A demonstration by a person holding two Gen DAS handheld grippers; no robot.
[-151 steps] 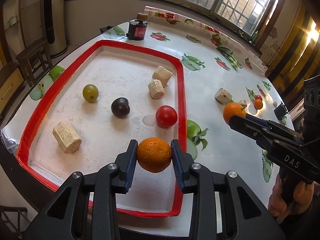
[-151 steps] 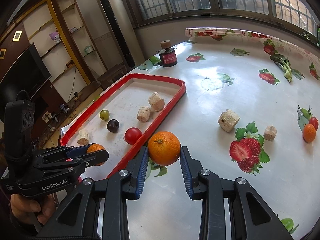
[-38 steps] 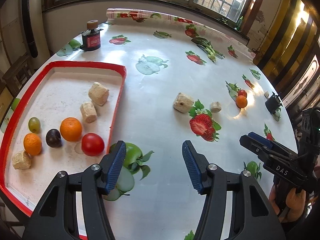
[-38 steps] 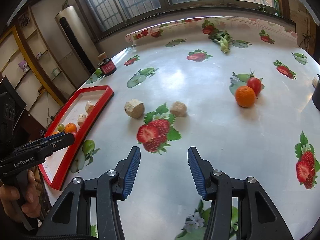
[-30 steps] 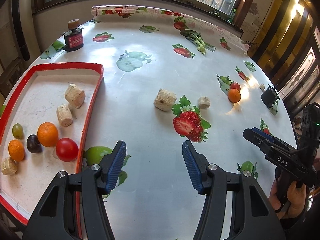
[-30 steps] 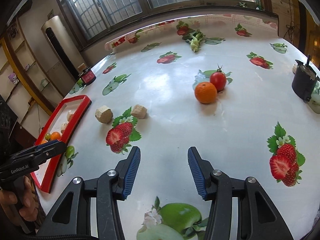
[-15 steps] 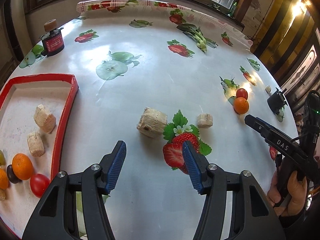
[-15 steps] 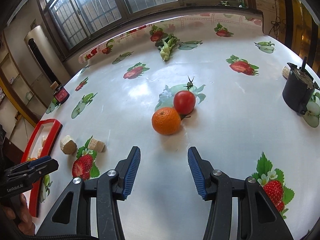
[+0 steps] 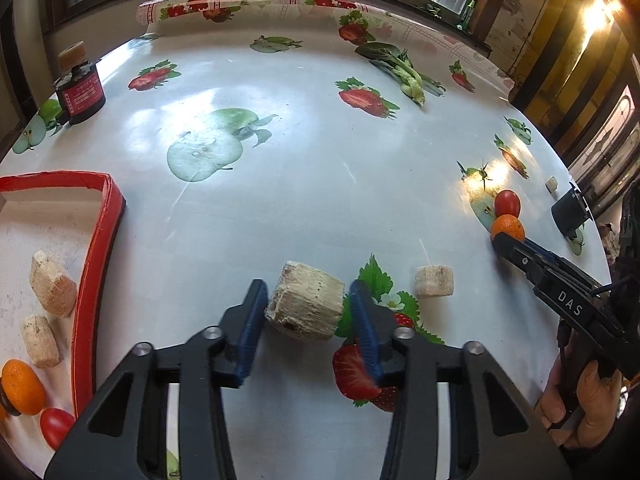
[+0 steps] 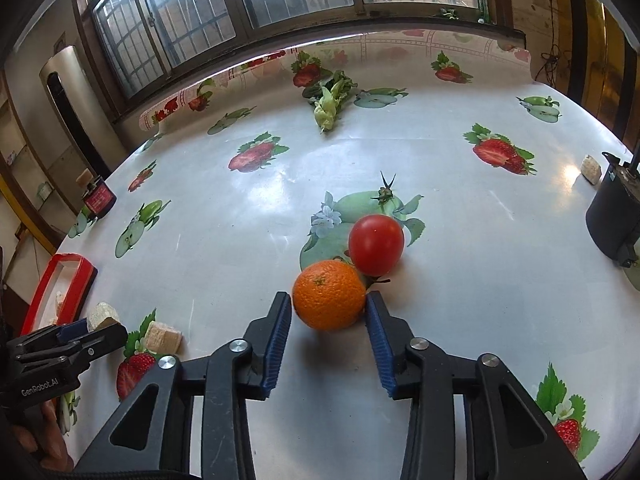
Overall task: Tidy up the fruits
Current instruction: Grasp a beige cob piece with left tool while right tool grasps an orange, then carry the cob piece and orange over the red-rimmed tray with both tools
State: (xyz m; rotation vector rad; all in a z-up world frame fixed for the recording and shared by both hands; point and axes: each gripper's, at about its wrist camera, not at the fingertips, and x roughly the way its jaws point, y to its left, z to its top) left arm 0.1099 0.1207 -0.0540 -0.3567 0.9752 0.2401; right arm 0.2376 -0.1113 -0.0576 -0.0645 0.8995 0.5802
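- Left gripper (image 9: 306,308) is bracketing a pale fibrous chunk (image 9: 305,306) on the table (image 9: 304,152); its jaws have just been closing and both pads are touching it.
- Right gripper (image 10: 327,317) is closing likewise on an orange (image 10: 329,294), pads pressing its sides.
- Red tomato (image 10: 376,244) is sitting just beyond, touching the orange.
- Red-rimmed tray (image 9: 102,240) is lying far left, holding other fruit.
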